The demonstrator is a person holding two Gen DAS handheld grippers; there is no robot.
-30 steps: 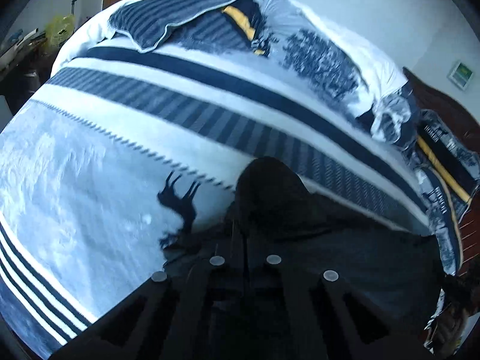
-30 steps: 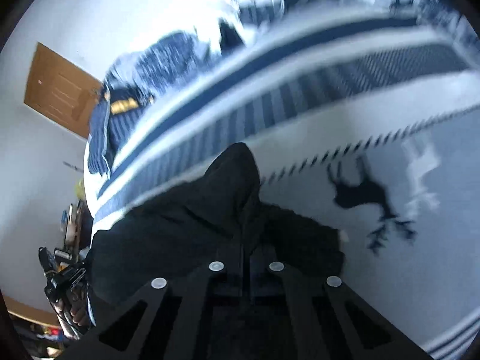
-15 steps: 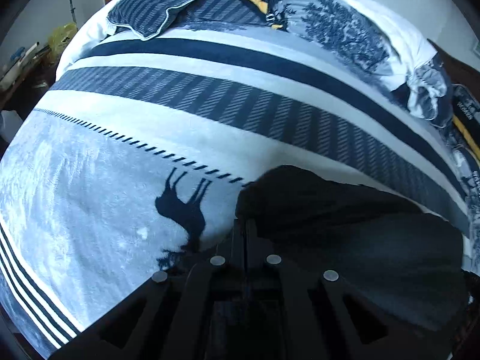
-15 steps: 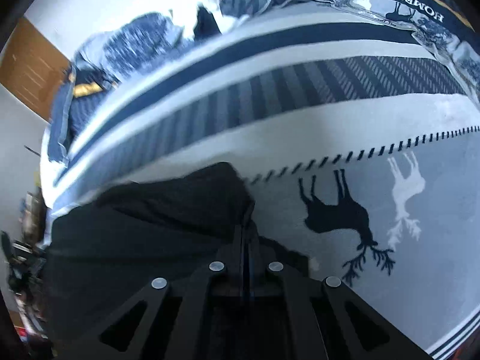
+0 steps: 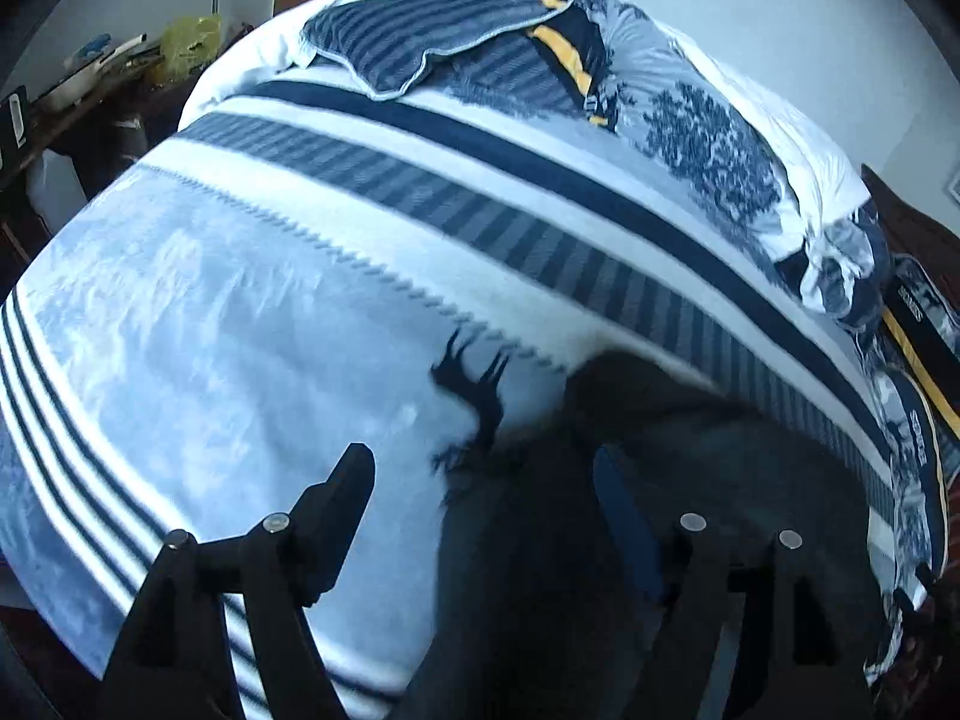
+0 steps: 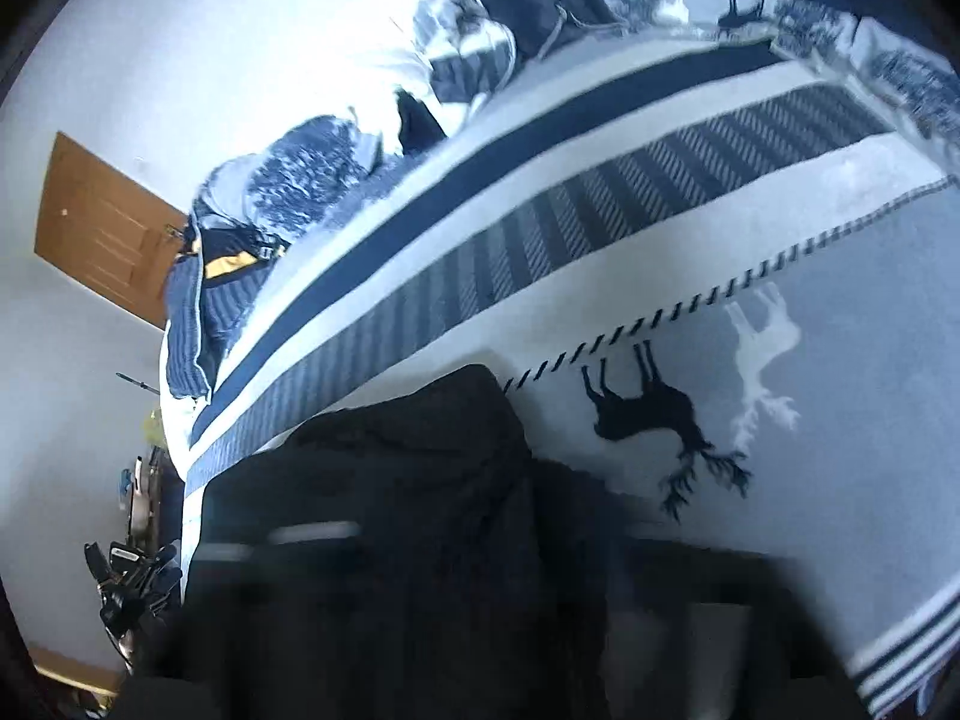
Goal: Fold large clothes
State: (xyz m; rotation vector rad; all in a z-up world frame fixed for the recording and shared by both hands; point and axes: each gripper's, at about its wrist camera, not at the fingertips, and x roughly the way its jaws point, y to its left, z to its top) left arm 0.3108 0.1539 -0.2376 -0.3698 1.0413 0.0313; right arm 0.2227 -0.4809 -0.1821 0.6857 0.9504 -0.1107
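Note:
A large black garment (image 5: pixel 690 468) lies on a blue and white blanket (image 5: pixel 240 312) on the bed; it also shows in the right wrist view (image 6: pixel 408 480). My left gripper (image 5: pixel 480 480) is open, its fingers spread wide just above the garment's left edge. My right gripper sits low over the garment, but its fingers are blurred and dark against the cloth, so I cannot tell how they stand.
Striped pillows (image 5: pixel 432 30) and rumpled bedding (image 5: pixel 708 138) lie at the far side of the bed. A cluttered table (image 5: pixel 78 90) stands to the left. A brown door (image 6: pixel 102 222) is in the wall behind.
My left gripper was shut on the garment's edge and has opened, letting it go. The garment has dropped flat on the blanket. The right wrist view has gone blurred near the fingers.

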